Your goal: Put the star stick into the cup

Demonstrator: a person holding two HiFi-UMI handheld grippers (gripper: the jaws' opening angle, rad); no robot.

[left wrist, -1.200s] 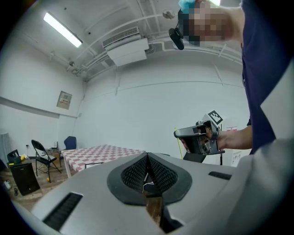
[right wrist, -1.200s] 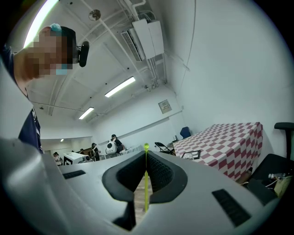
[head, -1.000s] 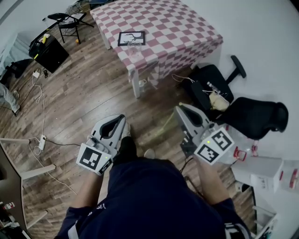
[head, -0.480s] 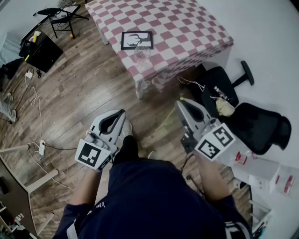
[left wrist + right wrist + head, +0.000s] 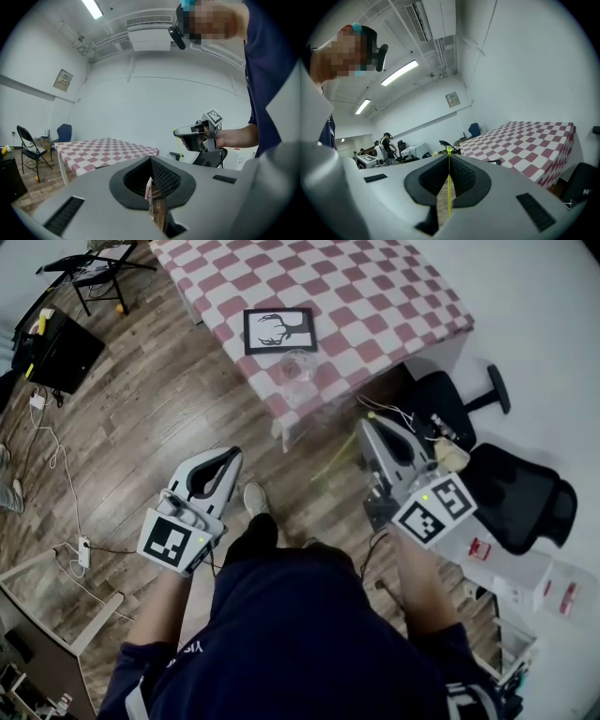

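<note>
Right gripper (image 5: 449, 152) has its jaws pinched on the thin yellow star stick (image 5: 449, 187), well short of the table (image 5: 375, 296). Left gripper (image 5: 150, 159) is pressed together with nothing in it. The clear cup (image 5: 298, 367) sits at the tabletop's near edge, just beside a deer picture (image 5: 278, 330).

- The grey two-jaw left gripper (image 5: 228, 456) with its black-and-white marker cube was held well short of the red-and-white checked table (image 5: 375, 296), jaws together on nothing.
- The matching grey right gripper (image 5: 369, 421) pointed at that table from nearer, jaws pinching a thin yellow-green star stick (image 5: 449, 187).
- Both forearms reached forward, bare.
</note>
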